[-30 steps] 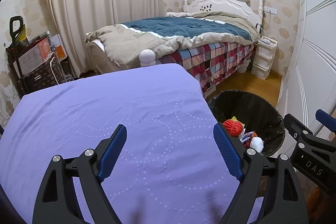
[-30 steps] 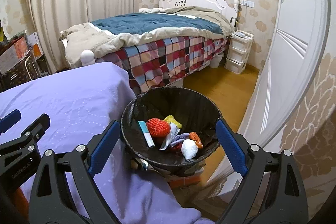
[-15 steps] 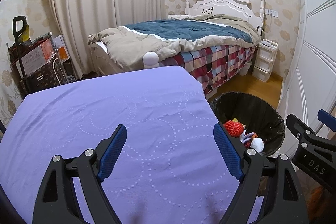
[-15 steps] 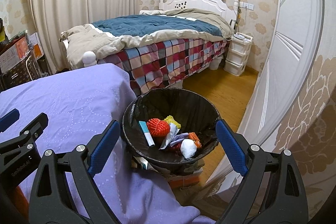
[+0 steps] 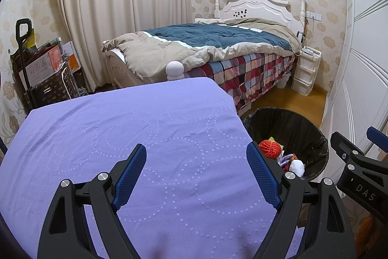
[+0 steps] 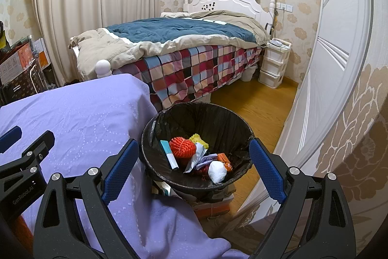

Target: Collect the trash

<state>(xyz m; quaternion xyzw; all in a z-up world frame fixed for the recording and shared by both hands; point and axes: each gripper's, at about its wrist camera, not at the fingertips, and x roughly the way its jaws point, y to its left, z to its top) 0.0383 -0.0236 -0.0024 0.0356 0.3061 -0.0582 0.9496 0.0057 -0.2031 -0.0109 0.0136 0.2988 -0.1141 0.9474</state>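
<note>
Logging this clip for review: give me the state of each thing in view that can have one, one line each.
left gripper: jaws open, holding nothing, over the purple cloth
right gripper: jaws open, holding nothing, near the bin
trash bin: upright, lined with a black bag, partly filled
red mesh ball: lying in the bin
white wad: lying in the bin
bed: unmade, duvet rumpled

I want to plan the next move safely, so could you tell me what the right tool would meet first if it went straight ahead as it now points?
Most likely the black-lined trash bin: the open right tool frames its pile of trash. Depth is unclear.
</note>
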